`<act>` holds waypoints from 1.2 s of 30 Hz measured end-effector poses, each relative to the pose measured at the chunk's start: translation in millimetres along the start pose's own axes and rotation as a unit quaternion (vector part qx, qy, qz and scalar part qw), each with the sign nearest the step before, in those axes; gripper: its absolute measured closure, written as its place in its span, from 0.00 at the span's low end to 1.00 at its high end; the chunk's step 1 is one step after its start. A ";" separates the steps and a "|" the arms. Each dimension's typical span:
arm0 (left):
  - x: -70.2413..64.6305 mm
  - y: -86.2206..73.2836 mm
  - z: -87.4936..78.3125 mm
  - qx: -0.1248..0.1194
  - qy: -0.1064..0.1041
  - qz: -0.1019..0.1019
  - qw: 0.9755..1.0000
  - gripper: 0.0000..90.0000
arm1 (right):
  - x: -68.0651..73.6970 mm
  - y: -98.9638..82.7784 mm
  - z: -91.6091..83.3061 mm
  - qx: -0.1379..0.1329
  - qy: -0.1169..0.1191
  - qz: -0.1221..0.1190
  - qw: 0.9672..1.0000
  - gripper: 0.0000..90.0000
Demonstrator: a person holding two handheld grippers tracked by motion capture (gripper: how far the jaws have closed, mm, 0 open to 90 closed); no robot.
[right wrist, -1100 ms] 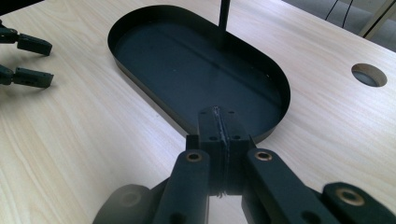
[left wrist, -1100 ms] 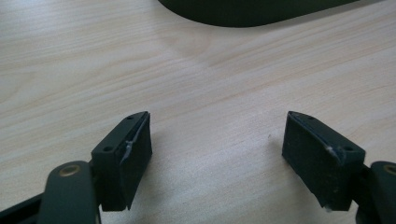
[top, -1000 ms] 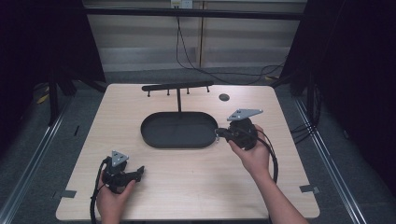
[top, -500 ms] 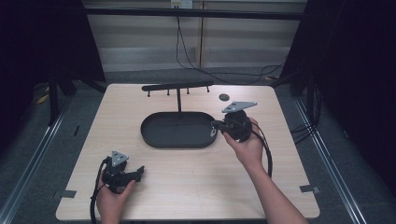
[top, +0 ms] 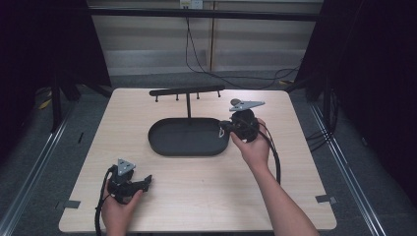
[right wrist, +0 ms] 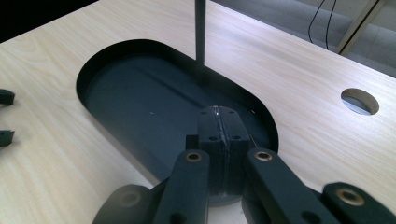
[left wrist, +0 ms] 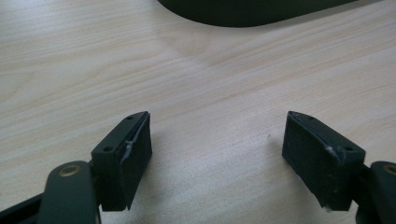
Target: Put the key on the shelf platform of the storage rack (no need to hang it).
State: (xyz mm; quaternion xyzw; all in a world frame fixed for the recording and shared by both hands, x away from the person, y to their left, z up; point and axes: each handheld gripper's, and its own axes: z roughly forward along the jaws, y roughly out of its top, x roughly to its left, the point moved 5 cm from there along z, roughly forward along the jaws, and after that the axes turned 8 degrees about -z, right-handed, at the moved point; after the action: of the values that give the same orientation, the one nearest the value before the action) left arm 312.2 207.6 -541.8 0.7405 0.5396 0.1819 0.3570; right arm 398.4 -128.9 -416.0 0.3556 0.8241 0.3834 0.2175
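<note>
**Right gripper shut at tray's end, left gripper open on table**

Seen from the high view, left to right. At the near left corner of the table [top: 196,196]: left gripper [top: 140,184], held in a hand [top: 115,209], resting low on the wood, well apart from the tray. Jaws wide apart in the left gripper view, with bare table between the pads [left wrist: 135,154] and nothing gripped; tray rim just visible at the top edge there.

At mid-table: black oval tray [top: 189,137], lying flat, inside looking bare. Rising from its far side, a thin post [top: 188,105] topped by a crossbar [top: 187,91] with small pegs hanging under it.

Right of the tray: right gripper [top: 223,129], held in the right hand [top: 253,147], pointing left over the tray's right end. Jaws pressed together in the right gripper view, tips [right wrist: 218,123] poised above the tray floor [right wrist: 140,107] near its rounded end. A tiny glint at the seam between the pads, too small to identify; impossible to tell whether anything thin is pinched there. Round hole [right wrist: 359,101] in the tabletop off to the right in that view.
</note>
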 end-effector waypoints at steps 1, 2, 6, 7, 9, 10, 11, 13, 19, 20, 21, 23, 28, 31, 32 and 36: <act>-0.1 0.0 -0.1 0.000 0.000 0.000 1.000 0.27 | -1.3 0.2 2.0 -0.002 -0.001 0.005 1.000 1.00; -0.1 0.0 0.0 0.000 0.000 0.000 1.000 0.27 | -3.4 -0.2 5.3 -0.003 0.001 0.016 1.000 1.00; 0.0 0.0 -0.1 0.000 0.000 0.000 1.000 0.27 | -7.7 -1.2 12.8 -0.004 -0.002 0.027 1.000 1.00; 0.0 0.0 -0.1 0.000 0.000 0.000 1.000 0.27 | -7.7 -1.2 12.8 -0.004 -0.002 0.027 1.000 1.00; -0.1 0.0 0.0 0.000 0.000 0.000 1.000 0.27 | -9.7 -1.9 16.3 -0.001 -0.005 0.030 1.000 1.00; -0.1 0.0 0.0 0.000 0.000 0.000 1.000 0.27 | -10.6 -2.1 17.9 0.000 -0.006 0.029 1.000 1.00; -0.1 0.0 0.0 0.000 0.000 0.000 1.000 0.27 | -11.0 -1.9 19.0 0.001 -0.006 0.031 0.999 1.00; -0.1 0.0 0.0 0.000 -0.001 0.000 1.000 0.27 | -12.2 -0.7 22.4 0.003 -0.009 0.029 1.000 1.00; -0.5 -0.1 0.0 0.000 -0.002 -0.001 1.000 0.27 | -11.2 4.1 30.8 0.013 -0.016 0.017 1.000 1.00; -0.6 -0.2 0.0 0.000 -0.002 -0.002 1.000 0.27 | -10.7 5.6 33.4 0.015 -0.018 0.015 1.000 1.00; -0.6 -0.2 0.0 0.000 -0.002 -0.002 1.000 0.27 | -10.7 5.6 33.4 0.015 -0.018 0.015 1.000 1.00; -0.6 -0.2 0.0 0.000 -0.002 -0.002 1.000 0.27 | -11.0 5.8 36.2 0.019 -0.021 0.016 0.999 1.00; -0.7 -0.2 0.0 0.000 -0.002 -0.002 1.000 0.27 | -12.3 2.7 43.1 0.023 -0.026 0.016 0.999 1.00; -0.6 -0.2 0.0 0.000 -0.002 -0.001 1.000 0.27 | -12.1 1.3 47.6 0.027 -0.030 0.017 0.999 1.00; -0.5 -0.1 0.0 -0.001 -0.002 0.000 1.000 0.27 | -12.4 0.8 50.3 0.029 -0.032 0.015 0.999 1.00; -0.9 -0.2 0.1 0.000 -0.004 0.000 1.000 0.27 | -12.2 -0.7 56.0 0.032 -0.031 0.018 0.999 1.00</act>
State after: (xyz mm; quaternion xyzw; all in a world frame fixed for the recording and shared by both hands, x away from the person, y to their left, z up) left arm 311.8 206.7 -541.9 0.7407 0.5385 0.1792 0.3594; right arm 441.4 -111.8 -449.7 0.3887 0.8224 0.3495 0.2243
